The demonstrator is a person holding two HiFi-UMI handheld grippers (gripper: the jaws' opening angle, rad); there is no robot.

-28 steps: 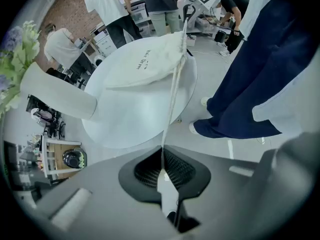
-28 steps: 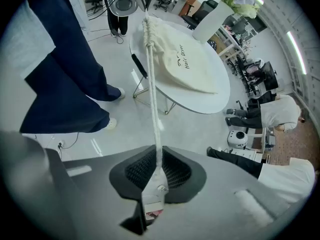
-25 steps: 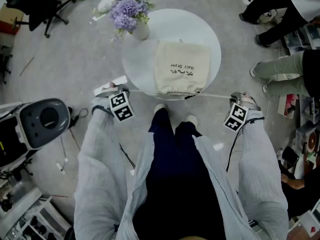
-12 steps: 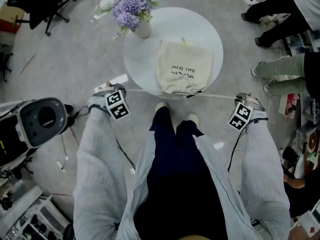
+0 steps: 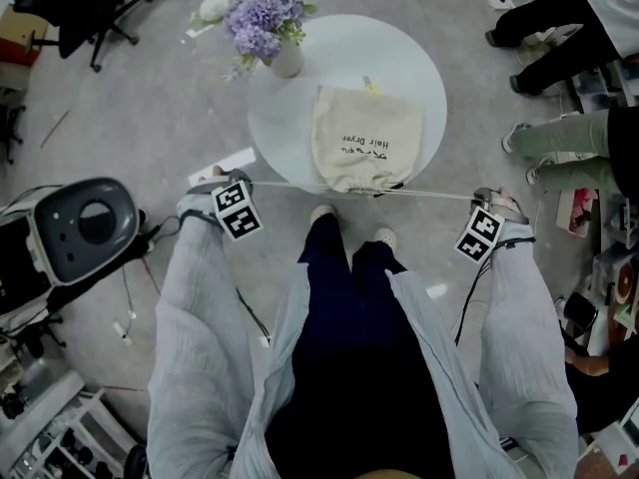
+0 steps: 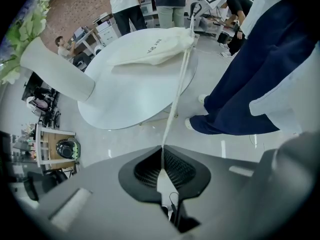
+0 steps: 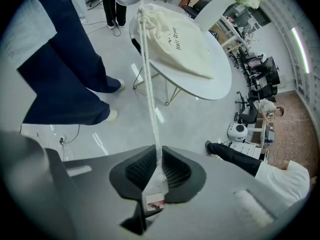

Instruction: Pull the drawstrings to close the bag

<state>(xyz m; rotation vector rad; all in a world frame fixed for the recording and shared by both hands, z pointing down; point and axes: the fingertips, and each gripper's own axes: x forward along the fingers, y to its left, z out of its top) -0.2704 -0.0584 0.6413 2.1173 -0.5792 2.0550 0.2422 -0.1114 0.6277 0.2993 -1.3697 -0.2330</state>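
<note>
My left gripper pinches one cord between pressed-together pads, and my right gripper pinches the other cord the same way. Both cords run taut to the bag, which lies on the table with its gathered mouth at the near rim. Nothing anchors the bag, so I judge that an uneven or downward pull could drag it off that edge. A thin cord could also slip through the pads if I tug sharply, and pulling past full closure may strain the channel.
</note>
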